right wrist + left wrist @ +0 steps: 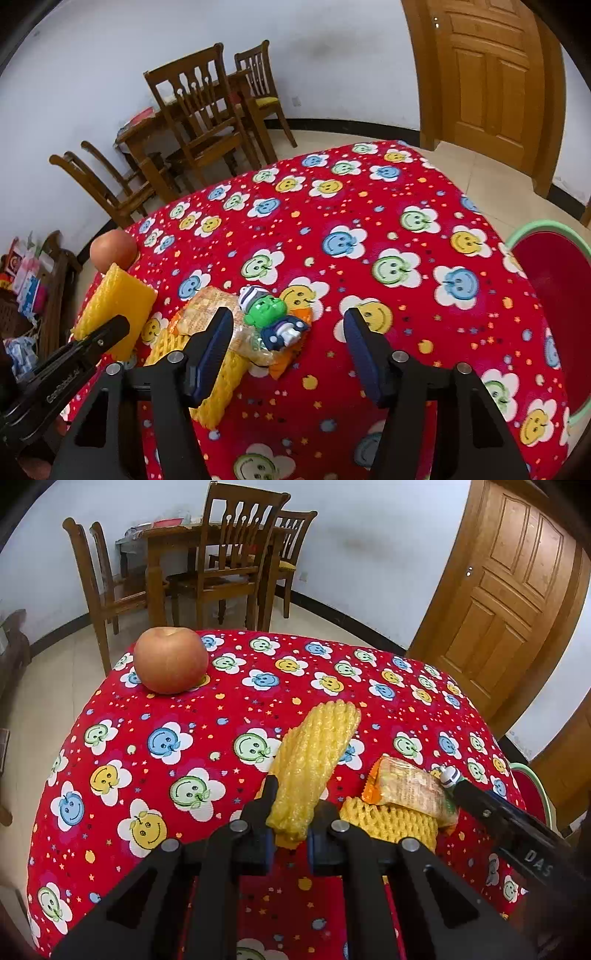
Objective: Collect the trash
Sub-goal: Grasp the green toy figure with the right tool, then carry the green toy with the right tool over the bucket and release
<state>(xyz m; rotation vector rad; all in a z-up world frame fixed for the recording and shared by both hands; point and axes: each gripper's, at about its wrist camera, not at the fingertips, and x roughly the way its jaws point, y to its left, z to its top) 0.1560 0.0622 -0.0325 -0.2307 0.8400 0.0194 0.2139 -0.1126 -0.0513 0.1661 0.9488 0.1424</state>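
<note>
My left gripper (291,812) is shut on the lower end of a yellow foam fruit net (314,757), holding it up above the red smiley tablecloth (184,738). A second yellow net (388,821) lies on the cloth under an orange snack wrapper (410,790). In the right wrist view my right gripper (288,332) stands open just above the table. A small green toy figure (269,314) lies between its fingers on the wrapper (207,306), and neither pad touches it. The left gripper (110,332) with the held net (118,302) shows at the left.
An apple (170,660) sits near the table's far left edge. A red basin with a green rim (554,280) stands beside the table on the right. Wooden chairs and a table (229,565) stand by the far wall, with a wooden door (509,590) to the right.
</note>
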